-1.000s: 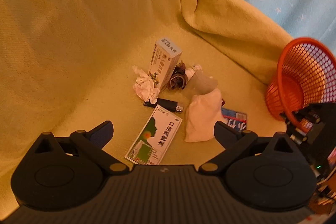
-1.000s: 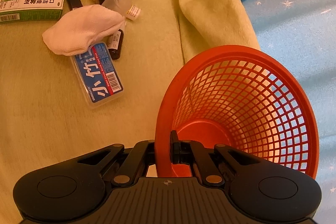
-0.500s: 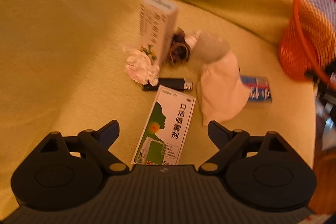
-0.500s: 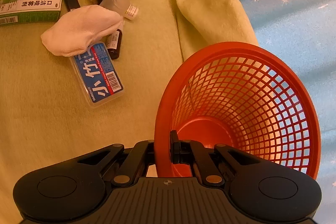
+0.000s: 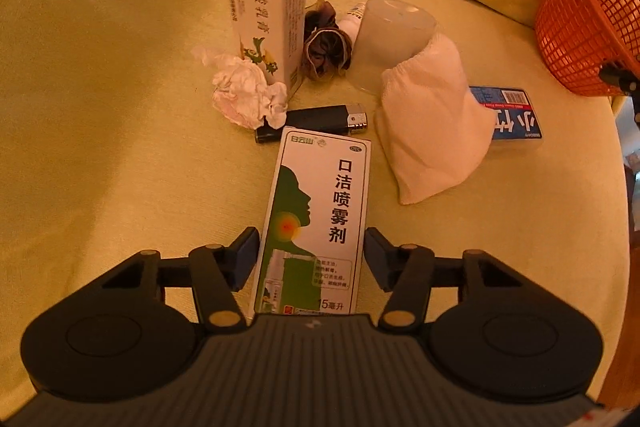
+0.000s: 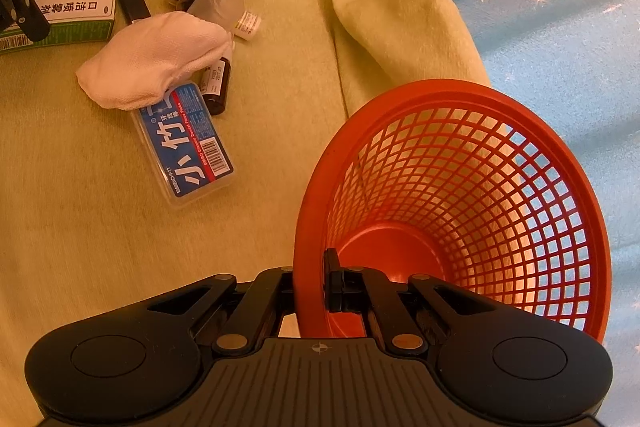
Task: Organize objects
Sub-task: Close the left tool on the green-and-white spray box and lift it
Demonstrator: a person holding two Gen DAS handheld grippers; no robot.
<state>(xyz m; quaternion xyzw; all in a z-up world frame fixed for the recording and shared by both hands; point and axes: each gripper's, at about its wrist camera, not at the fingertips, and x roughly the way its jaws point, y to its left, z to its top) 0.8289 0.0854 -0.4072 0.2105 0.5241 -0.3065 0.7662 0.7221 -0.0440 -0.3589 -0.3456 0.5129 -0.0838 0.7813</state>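
The left claw [image 5: 310, 257] sits low over the yellow blanket [image 5: 100, 107], its jaws spread to either side of the near end of a flat green-and-white spray box [image 5: 316, 219]; whether the pads touch the box I cannot tell. The box reads 口洁喷雾剂, with 15毫升 at its near corner. Just beyond it lies a black lighter [image 5: 312, 123], then a crumpled tissue [image 5: 248, 91] against an upright white carton [image 5: 264, 7] printed with 维A酸乳膏. Beside the carton sit a dark scrunchie [image 5: 326, 47] and a clear plastic cup [image 5: 392, 31] on its side, with a white cloth [image 5: 428, 131] draped from it onto a blue floss-pick case [image 5: 516, 117].

The right claw [image 6: 312, 291] is clenched on the rim of the orange mesh basket [image 6: 460, 207], one finger inside and one outside. Only this view shows the basket's bare bottom, the case's lettering 小竹 with a barcode, a small brown bottle [image 6: 218, 85] tucked beside the cloth, and a little white bottle [image 6: 248, 23] behind the cup. It also catches the left claw at the far left edge over the spray box, whose side carries a barcode. Past the blanket's fold lies blue fabric with white stars [image 6: 560, 27].
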